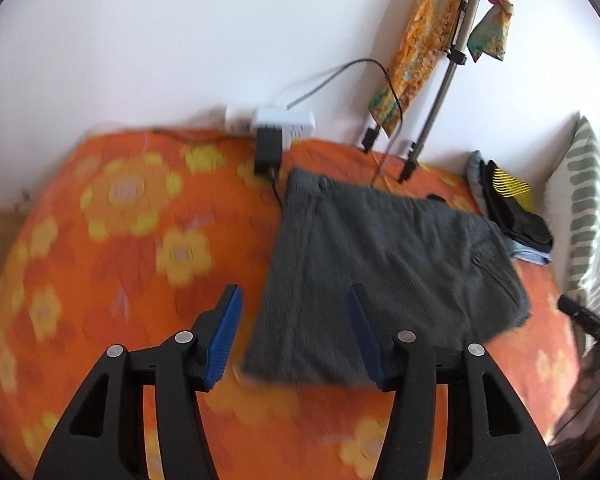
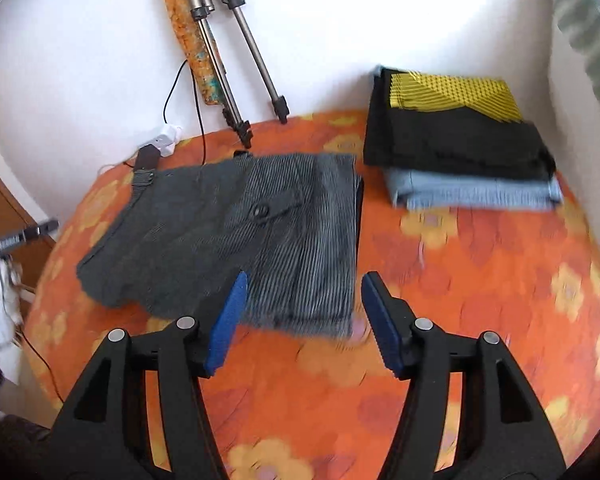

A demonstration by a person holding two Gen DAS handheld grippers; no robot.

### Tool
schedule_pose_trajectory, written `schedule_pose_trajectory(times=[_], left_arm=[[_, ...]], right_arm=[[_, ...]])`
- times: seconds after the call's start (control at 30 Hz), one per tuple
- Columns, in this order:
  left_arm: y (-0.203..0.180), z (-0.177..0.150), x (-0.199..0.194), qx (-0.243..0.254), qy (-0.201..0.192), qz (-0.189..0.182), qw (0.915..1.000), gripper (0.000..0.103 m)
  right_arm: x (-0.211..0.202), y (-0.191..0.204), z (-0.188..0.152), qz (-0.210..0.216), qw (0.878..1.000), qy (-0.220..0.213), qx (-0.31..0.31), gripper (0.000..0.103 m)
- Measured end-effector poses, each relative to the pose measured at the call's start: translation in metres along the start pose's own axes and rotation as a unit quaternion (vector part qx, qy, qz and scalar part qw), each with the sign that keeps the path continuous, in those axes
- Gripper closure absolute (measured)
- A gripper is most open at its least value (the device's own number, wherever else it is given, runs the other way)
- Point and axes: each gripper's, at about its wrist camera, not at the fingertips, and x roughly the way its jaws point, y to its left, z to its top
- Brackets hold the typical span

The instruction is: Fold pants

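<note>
Orange flowered bedding (image 1: 120, 240) is lying under the folded pants (image 1: 380, 260). Both my left gripper (image 1: 296, 324) and right gripper (image 2: 302, 316) are hovering above them, fingers spread, gripping nothing.

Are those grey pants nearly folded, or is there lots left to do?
The grey pants already lie folded flat on the orange bedspread. Both grippers, left and right, are open and empty. Likely left: adding them to the folded pile.

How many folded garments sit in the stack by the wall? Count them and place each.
3 show. The black and yellow garment lies on top, the light blue garment at the bottom, and a grey one shows only in the left wrist view. More may be hidden.
</note>
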Motion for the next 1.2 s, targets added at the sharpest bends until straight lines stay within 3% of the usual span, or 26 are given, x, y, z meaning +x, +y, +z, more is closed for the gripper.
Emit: schedule_pose_trajectory(times=[0.13, 0.43, 0.57, 0.93, 1.03, 1.1, 1.17, 1.2], left_arm=[[-0.004, -0.024, -0.007, -0.045, 0.017, -0.016, 0.9987, 0.037], [0.013, -0.045, 0.013, -0.159, 0.038, -0.029, 0.9861, 0.036], [0.023, -0.048, 0.037, -0.198, 0.071, -0.026, 0.9773, 0.036], [0.026, -0.045, 0.068, -0.222, 0.082, 0.002, 0.9717, 0.036], [0.032, -0.046, 0.067, -0.229, 0.066, 0.011, 0.9710, 0.047], [0.033, -0.046, 0.066, -0.219, 0.058, 0.024, 0.9736, 0.072], [0.034, -0.046, 0.066, -0.207, 0.050, 0.026, 0.9767, 0.085], [0.034, -0.047, 0.067, -0.202, 0.049, 0.026, 0.9778, 0.086]], right_arm=[[-0.005, -0.008, -0.016, 0.027, 0.998, 0.016, 0.054, 0.040], [0.041, -0.024, -0.039, 0.062, 0.981, 0.075, 0.169, 0.040], [0.057, -0.029, -0.036, 0.064, 0.973, 0.084, 0.206, 0.040], [0.083, -0.021, -0.019, 0.052, 0.970, 0.087, 0.220, 0.040], [0.086, -0.021, -0.017, 0.049, 0.970, 0.086, 0.222, 0.040], [0.088, -0.020, -0.017, 0.049, 0.970, 0.083, 0.222, 0.041], [0.088, -0.019, -0.016, 0.041, 0.973, 0.075, 0.214, 0.052], [0.089, -0.017, -0.015, 0.038, 0.975, 0.074, 0.208, 0.058]])
